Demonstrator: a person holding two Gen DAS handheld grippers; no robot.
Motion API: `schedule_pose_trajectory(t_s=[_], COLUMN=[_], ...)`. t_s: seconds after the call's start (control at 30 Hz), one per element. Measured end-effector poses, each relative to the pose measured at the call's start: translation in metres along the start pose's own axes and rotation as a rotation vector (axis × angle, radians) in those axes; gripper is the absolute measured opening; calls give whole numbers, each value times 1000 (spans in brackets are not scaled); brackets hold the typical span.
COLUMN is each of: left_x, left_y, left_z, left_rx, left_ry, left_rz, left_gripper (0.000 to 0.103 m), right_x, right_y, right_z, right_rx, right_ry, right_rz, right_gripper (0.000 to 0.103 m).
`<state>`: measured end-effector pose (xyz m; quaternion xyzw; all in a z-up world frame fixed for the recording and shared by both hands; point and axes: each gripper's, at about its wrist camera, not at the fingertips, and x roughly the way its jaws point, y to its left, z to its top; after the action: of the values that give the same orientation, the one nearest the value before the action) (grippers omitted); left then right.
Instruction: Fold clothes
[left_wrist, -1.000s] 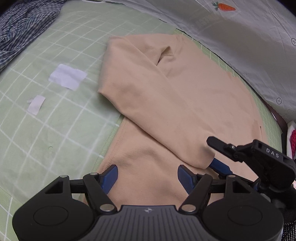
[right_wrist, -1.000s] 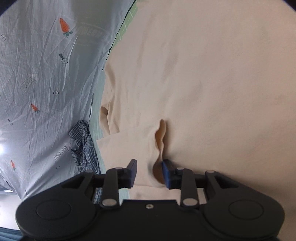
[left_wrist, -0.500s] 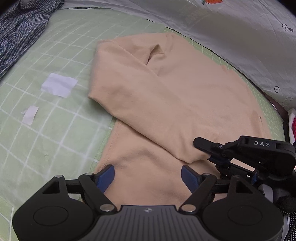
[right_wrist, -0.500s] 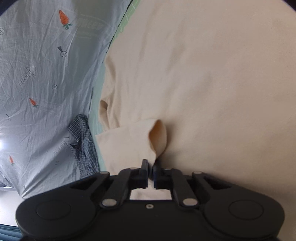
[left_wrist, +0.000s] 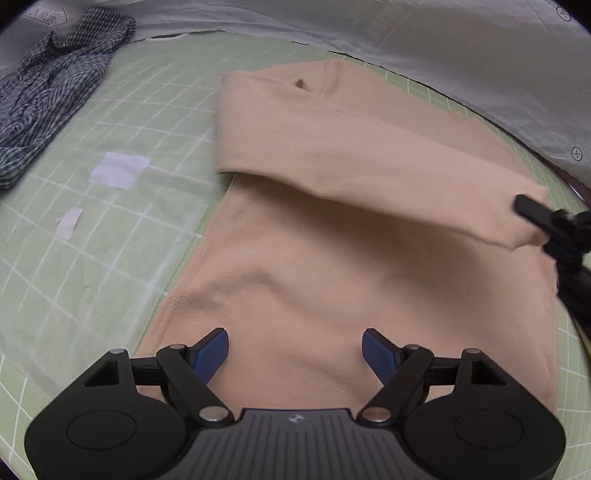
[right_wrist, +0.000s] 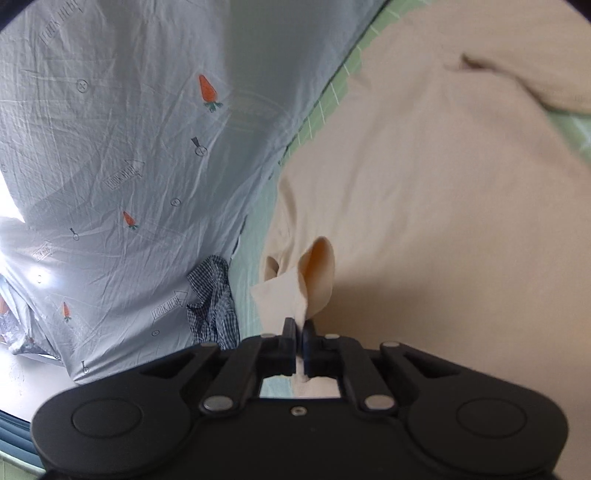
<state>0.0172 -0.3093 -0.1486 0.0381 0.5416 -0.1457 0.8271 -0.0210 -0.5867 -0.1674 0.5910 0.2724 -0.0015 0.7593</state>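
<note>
The right tongs (right_wrist: 299, 334) are clenched on the cuff (right_wrist: 291, 295) of the sweater (left_wrist: 332, 280), which is spread flat on the green mat (left_wrist: 110, 258). The left tongs (left_wrist: 295, 350) are held released above the sweater's hem. A checked shirt (left_wrist: 55, 88) is seen beyond the sweater's left side.

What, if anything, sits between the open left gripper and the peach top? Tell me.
Nothing visible. The left gripper hangs open directly over the peach top, with only bare fabric between its fingers. The right gripper is off to the side, shut on the sleeve cuff.
</note>
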Motion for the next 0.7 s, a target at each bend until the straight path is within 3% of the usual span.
schedule_pose_trajectory(t_s=[0.1, 0.2, 0.33, 0.4, 0.43, 0.47, 0.5, 0.53, 0.6, 0.7], left_x=[1, 3, 6, 8, 8, 9, 9, 9, 7, -6], left_y=[-12, -20, -23, -25, -25, -25, -24, -23, -20, -1], left_z=[-7, -12, -8, -5, -5, -5, -4, -4, -3, -7], left_rx=[47, 49, 14, 11, 14, 18, 22, 24, 26, 15], left_ry=[-15, -26, -6, 8, 11, 14, 18, 21, 25, -4], left_rz=[53, 93, 107, 113, 114, 111, 105, 100, 87, 73], left_gripper=[87, 93, 98, 99, 99, 99, 99, 99, 99, 99], right_x=[-42, -100, -162, -172, -173, -172, -171, -169, -160, -144], right_y=[-3, -11, -39, -52, -56, -56, -56, -55, -51, -41], right_z=[31, 65, 95, 103, 103, 100, 94, 85, 71, 54], right_rx=[-27, -90, -87, -102, -118, -131, -151, -179, -232, -286], right_ry=[-120, -309, -526, -536, -533, -544, -561, -576, -594, -536], right_rz=[-42, -108, -326, -415, -466, -513, -535, -552, -574, -593], right_gripper=[3, 3, 3, 5, 14, 45, 66, 102, 103, 103])
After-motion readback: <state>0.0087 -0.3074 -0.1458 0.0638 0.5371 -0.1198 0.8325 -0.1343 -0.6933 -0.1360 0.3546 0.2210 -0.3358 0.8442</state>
